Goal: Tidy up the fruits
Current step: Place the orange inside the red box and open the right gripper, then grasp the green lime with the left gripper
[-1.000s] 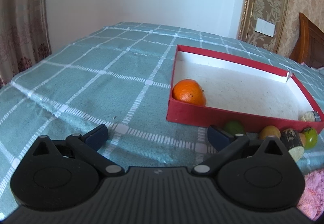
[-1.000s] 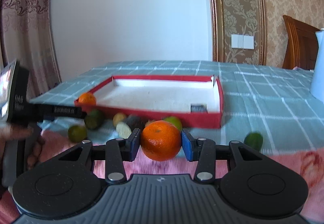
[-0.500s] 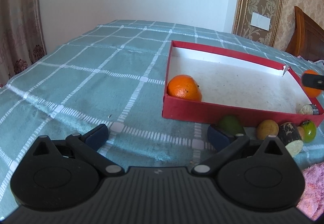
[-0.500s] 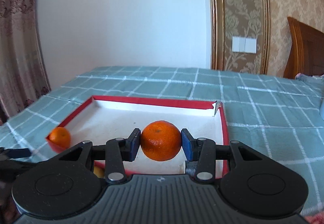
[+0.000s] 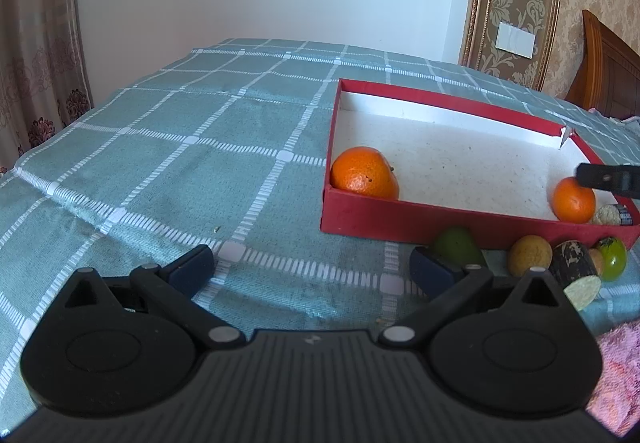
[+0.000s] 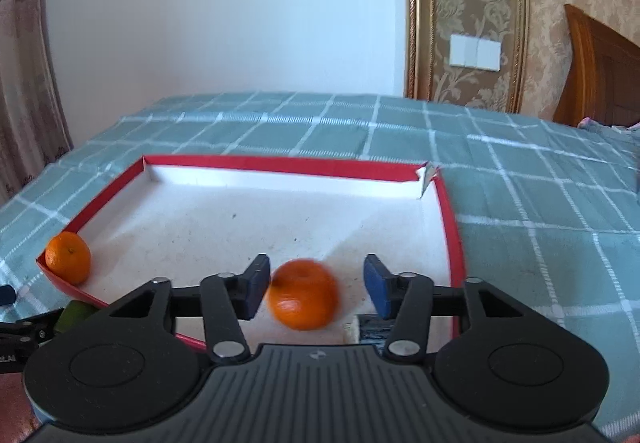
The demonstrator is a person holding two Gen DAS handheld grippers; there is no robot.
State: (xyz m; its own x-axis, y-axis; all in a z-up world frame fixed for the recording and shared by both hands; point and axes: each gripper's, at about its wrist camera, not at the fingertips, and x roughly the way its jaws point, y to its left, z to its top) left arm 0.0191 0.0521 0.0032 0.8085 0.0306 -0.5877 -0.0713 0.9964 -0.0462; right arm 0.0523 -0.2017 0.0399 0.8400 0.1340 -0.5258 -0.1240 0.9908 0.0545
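carried over the red box (image 6: pixel 280 165), right tongs (image 6: pixel 316 285) just spreading, orange (image 6: pixel 303 293) loose between; left tongs (image 5: pixel 312 267) spread, empty.

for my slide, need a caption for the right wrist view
Right gripper opens, dropping an orange into the red box.

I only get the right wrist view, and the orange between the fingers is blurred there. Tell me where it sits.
Observer: The left wrist view shows the orange resting on the floor of the box, in its near right corner. The right gripper has just been opening its jaws; the orange is between them, not pressed.
Operator: Count the fruit outside the box.
Observer: At least four pieces along the near wall: a green fruit, a yellow-brown fruit, a dark cut chunk and a small green fruit.
Operator: Report the left gripper.
Observer: The left gripper is open, with nothing in it.
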